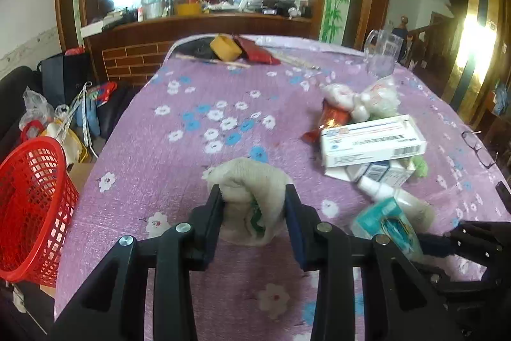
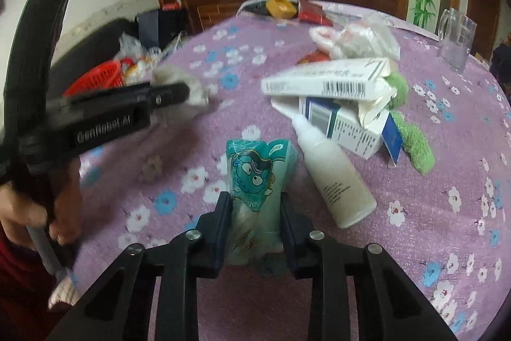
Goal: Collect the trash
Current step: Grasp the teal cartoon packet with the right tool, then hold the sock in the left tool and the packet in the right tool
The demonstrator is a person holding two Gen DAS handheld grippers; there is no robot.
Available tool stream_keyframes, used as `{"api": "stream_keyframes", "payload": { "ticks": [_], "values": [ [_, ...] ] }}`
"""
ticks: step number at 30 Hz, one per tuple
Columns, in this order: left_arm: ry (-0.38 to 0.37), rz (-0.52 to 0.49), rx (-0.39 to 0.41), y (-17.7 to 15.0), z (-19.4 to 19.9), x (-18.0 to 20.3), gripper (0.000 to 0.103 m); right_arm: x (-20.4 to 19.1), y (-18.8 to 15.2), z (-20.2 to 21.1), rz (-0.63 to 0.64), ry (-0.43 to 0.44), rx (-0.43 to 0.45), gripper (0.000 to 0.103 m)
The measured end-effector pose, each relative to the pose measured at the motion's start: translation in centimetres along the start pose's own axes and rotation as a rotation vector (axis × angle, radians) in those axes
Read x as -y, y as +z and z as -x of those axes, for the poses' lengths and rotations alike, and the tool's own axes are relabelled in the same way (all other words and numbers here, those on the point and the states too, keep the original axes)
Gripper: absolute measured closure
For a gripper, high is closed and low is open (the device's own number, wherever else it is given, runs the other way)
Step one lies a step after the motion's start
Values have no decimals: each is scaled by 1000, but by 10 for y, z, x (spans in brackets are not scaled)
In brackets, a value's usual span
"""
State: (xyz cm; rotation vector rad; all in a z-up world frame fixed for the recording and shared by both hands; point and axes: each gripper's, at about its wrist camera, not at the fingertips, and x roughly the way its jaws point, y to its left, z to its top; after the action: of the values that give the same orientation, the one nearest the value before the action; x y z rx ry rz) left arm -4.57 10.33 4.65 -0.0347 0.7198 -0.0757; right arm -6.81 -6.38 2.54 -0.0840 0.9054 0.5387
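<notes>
Left wrist view. The left gripper [image 1: 254,203] is closing its two fingers on a crumpled cream cloth wad [image 1: 252,194], something green showing inside its folds; the wad is sitting toward the near edge of the table [image 1: 198,91], which is wearing a purple flowered cover. A red mesh basket [image 1: 30,206] is standing just off the table's left edge, tilted, beside plastic bags. Toward the right edge a white carton [image 1: 372,139] is lying across smaller boxes, a white squeeze bottle [image 1: 388,192] is lying on its side near them, and a red wrapper [image 1: 332,117] is sitting under white bagged lumps. A clear glass mug [image 1: 381,53] is standing upright near the far right edge; spectacles [image 1: 477,147] are resting at the right edge. A yellow box [image 1: 225,48] is sitting at the far edge.

Right wrist view. The right gripper [image 2: 255,213] is clamping a teal cartoon-printed pouch [image 2: 257,181] between its fingers, near the table's near edge. The squeeze bottle [image 2: 333,178] is lying just right of the pouch, apart from it. The carton [image 2: 325,80] is leaning over a blue-and-white box, with a green fuzzy item [image 2: 413,139] just beside. The left gripper [image 2: 179,93] is appearing at left, blurred, apparently pinching the cloth wad [image 2: 191,90]; the basket [image 2: 95,77] is showing behind it.
</notes>
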Motion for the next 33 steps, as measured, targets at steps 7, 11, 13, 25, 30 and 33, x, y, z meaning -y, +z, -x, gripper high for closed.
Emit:
{"api": "stream_keyframes", "payload": {
  "ticks": [7,11,13,25,30,33],
  "values": [
    [-14,-22,51,-7,13,14,67,15,0,21,-70,-44,160,72],
    [-23,-31,47,-13,15,19,67,21,-1,25,-96,-24,181,72],
    [-21,-31,47,-14,16,20,67,22,-1,25,-98,-21,181,72],
    [-12,-8,43,-17,19,8,67,23,-4,28,-119,0,210,72],
    [-10,-4,40,-18,19,6,67,22,-3,27,-119,3,211,72],
    [-13,-5,41,-18,20,5,67,22,-3,26,-120,0,211,72]
  ]
}}
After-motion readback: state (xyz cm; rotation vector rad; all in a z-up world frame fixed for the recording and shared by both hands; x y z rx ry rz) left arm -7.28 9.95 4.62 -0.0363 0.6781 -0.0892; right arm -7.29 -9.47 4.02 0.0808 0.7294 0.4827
